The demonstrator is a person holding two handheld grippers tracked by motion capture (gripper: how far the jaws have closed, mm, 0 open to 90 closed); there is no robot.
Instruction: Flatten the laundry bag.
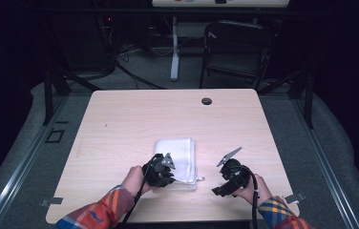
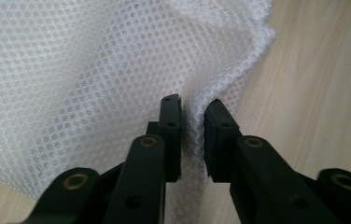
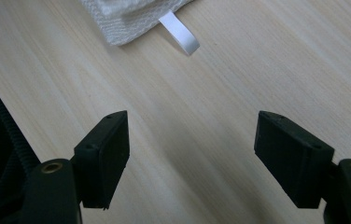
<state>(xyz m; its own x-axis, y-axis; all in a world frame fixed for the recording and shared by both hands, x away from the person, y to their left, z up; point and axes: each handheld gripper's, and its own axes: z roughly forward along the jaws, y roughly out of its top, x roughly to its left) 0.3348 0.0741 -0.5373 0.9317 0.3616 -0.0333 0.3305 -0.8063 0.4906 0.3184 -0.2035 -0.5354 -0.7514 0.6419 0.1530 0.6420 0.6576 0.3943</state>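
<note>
Your left gripper (image 2: 192, 126) pinches the white mesh cloth (image 2: 85, 70) at its 6 o'clock edge; your right gripper (image 3: 190, 158) hangs open above the table (image 3: 220, 107).

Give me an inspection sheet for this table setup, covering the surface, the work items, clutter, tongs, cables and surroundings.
Surface: pale wood table with a dark round hole near the far edge.
Job's things: folded white mesh cloth lying near the front, with a white loop tag at one corner.
Clutter: nothing seen.
Tongs: left tongs pinch a fold of the cloth; right tongs stand open over bare wood, holding nothing.
Cables: a black cable trails from the left tongs towards the sleeve; more cables on the floor behind.
Surroundings: dark folding chair beyond the table, grey floor.
</note>
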